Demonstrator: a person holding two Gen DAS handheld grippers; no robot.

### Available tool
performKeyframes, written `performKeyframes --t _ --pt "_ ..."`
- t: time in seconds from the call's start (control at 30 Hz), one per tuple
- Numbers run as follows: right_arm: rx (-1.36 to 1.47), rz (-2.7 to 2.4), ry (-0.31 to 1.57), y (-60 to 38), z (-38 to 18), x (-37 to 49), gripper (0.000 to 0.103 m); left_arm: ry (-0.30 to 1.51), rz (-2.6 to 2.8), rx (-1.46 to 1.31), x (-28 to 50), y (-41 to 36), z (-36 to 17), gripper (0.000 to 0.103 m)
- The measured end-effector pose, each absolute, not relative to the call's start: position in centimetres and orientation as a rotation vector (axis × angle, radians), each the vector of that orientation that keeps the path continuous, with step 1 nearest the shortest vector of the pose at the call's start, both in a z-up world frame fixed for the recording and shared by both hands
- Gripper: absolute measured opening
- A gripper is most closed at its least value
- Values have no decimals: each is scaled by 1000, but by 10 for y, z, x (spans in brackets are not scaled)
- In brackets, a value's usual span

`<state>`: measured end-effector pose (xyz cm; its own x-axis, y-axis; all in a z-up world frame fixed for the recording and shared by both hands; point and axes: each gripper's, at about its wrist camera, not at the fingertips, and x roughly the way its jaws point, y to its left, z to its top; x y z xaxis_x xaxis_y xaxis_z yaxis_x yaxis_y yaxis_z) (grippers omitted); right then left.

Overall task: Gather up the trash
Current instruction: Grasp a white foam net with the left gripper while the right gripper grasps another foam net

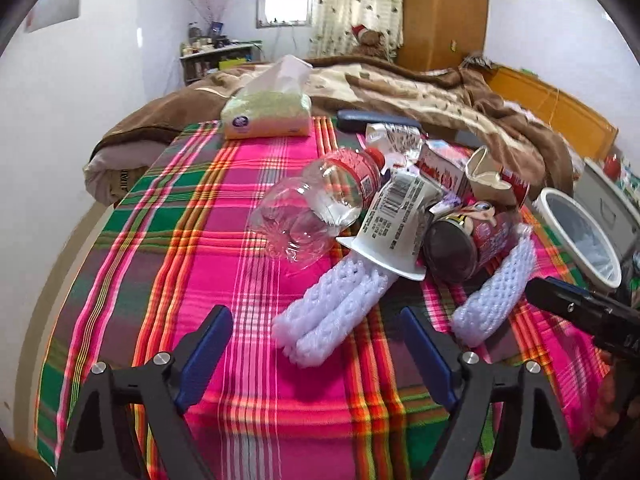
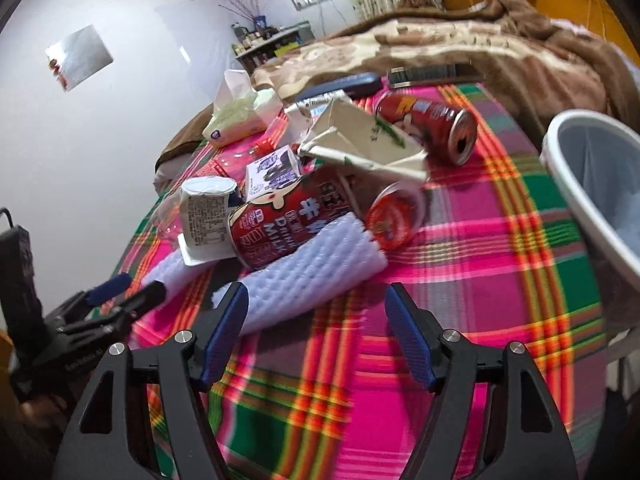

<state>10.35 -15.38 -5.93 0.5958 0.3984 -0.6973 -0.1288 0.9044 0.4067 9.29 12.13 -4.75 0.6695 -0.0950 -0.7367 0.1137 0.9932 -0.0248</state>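
The white bin (image 2: 592, 184) is cut off by the right edge.

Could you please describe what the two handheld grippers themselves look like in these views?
Both match. The left gripper and right gripper each have two black, angular plastic arms with triangular cut-outs, silver round pivot pins, and flat fingers faced with blue ribbed pads. In the right wrist view, the left gripper's black body carries small white lettering, too blurred to read. No cables or sleeves show clearly.
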Motion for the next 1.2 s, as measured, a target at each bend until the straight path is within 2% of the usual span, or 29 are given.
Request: performKeyframes --t 0.27,0.33,0.37,0.5,0.57,0.67,0.7,0.97,1.2 --pt "363 288 931 -138 -65 119 72 864 -180 43 109 122 -57 70" --pt "356 265 933 -136 -65 122 65 871 -190 39 112 121 -58 60" --pt "352 255 935 -135 -66 124 60 873 -200 33 113 121 -58 59" --pt "333 230 944 -135 -66 125 55 886 -237 33 114 116 -59 53" --pt "312 226 942 -133 -65 125 49 889 -249 38 114 114 -60 46" --pt "302 227 932 -134 -63 121 35 895 -262 33 113 110 -60 40" --pt "295 225 926 -134 -62 120 22 894 -267 32 110 108 -59 38" --pt "315 245 924 -147 -60 117 16 894 -300 -46 85 99 -53 28" --pt "310 241 904 -168 -48 105 15 905 -325 -108 56 90 -52 28"
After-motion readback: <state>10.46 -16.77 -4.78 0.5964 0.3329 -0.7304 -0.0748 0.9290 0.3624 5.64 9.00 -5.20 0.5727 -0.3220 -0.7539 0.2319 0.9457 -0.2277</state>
